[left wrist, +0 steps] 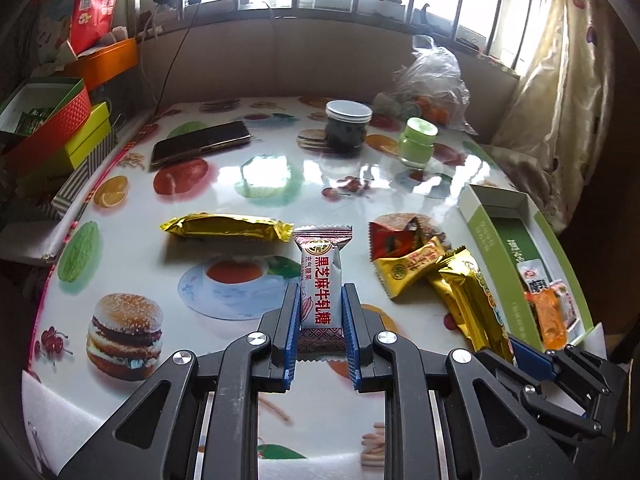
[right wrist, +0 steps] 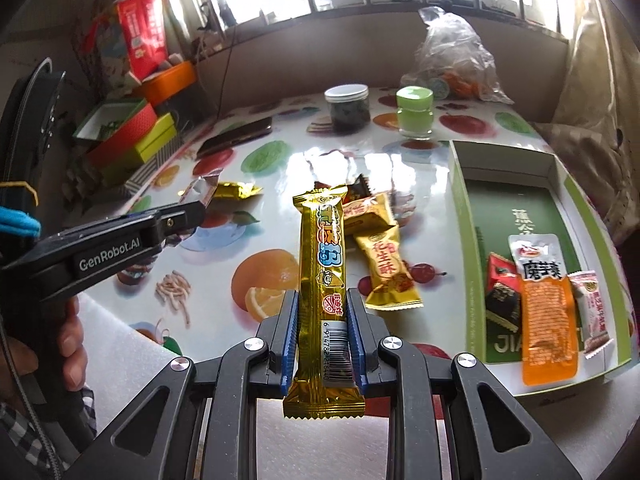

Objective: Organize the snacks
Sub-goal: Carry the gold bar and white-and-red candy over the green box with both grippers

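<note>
A white nougat bar (left wrist: 320, 280) is pinched by the left hand-held gripper (left wrist: 320, 316); a gold wafer bar (right wrist: 325, 280) is clamped by the right hand-held gripper (right wrist: 322, 328). The green box (right wrist: 460, 200) sits at 2 o'clock. Slick wrappers could slip, or both grippers could collide at the box.

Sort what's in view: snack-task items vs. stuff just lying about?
Job: nougat packet in left gripper; gold bar in right gripper; green tray; loose gold wrapper; peanut candies.

Lying about: phone; dark jar; green jar; plastic bag.
</note>
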`<state>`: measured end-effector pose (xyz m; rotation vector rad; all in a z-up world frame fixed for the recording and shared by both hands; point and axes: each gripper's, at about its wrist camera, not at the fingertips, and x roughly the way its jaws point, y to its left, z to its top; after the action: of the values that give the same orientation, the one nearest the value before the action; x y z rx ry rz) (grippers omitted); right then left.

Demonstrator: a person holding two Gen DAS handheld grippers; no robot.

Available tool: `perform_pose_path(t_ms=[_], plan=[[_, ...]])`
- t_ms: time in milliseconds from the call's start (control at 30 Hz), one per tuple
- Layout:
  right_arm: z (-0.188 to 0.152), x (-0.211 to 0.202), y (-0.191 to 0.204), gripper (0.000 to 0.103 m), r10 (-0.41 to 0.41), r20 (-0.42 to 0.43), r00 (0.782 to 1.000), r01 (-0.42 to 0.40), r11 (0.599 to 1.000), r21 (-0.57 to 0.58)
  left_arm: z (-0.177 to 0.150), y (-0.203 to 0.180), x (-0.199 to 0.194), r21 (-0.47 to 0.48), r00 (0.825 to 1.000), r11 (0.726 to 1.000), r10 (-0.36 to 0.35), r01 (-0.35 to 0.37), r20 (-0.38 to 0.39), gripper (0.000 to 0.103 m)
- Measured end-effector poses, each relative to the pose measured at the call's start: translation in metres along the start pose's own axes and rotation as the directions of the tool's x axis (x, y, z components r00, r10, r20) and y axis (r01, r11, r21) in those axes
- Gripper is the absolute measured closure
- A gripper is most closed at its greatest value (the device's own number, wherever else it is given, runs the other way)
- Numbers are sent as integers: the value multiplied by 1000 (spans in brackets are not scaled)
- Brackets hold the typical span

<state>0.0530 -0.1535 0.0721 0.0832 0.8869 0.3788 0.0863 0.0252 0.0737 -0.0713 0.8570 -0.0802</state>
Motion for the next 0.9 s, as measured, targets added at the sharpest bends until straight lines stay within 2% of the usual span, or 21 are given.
perform_pose_path(t_ms=[300,900], plan=[[0,-17,-21,81,-26,39,999,24,998,55,5,-21,-8,35,999,998,-44,43,25,82],[-7,-50,-77,81,-124,92,988,106,978,180,12,-85,-7,135,987,979,-158,155,13,82]])
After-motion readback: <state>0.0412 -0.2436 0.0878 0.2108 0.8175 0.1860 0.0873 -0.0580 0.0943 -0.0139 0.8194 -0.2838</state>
